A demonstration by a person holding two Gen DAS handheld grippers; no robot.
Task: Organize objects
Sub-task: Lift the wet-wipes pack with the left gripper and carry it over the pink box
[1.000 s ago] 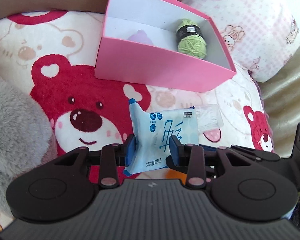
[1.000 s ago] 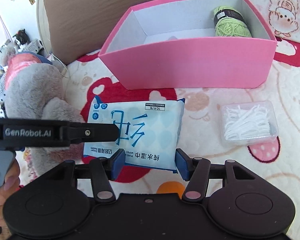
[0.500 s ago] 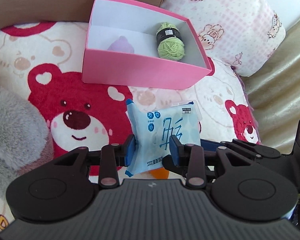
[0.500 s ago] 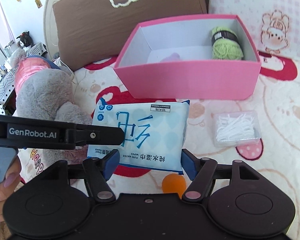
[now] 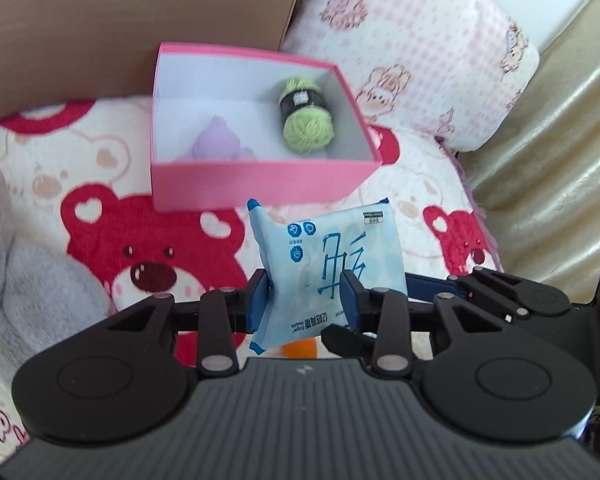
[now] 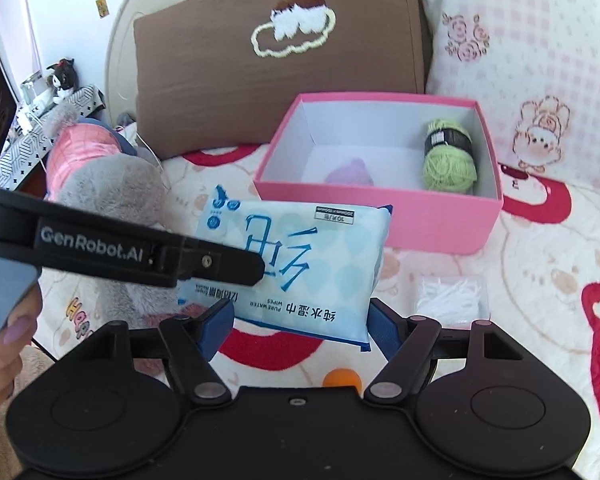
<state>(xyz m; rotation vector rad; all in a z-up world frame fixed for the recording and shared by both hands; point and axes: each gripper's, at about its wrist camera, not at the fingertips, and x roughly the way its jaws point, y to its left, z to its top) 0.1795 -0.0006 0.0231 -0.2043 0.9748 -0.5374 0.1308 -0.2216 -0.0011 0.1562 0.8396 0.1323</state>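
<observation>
A light blue pack of wet wipes (image 5: 332,264) is held up above the bear-print blanket, in front of the pink box (image 5: 260,188). My left gripper (image 5: 304,300) is shut on the pack's near edge. My right gripper (image 6: 300,320) also clamps the pack (image 6: 300,260) by its long side; the left gripper's black finger (image 6: 204,264) crosses it. In the box (image 6: 440,224) lie a green yarn ball (image 5: 306,120) and a lilac soft item (image 5: 216,144); both show in the right wrist view, the yarn (image 6: 450,160) and the lilac item (image 6: 350,172).
A clear box of white picks (image 6: 452,296) and an orange ball (image 6: 342,380) lie on the blanket near the right gripper. A grey plush toy (image 5: 20,272) is at the left. A brown cushion (image 6: 268,52) and a pink pillow (image 5: 412,44) stand behind the box.
Both grippers have lifted the wipes pack off the blanket and higher; the pink box now looks lower and farther, with its inside in full view.
</observation>
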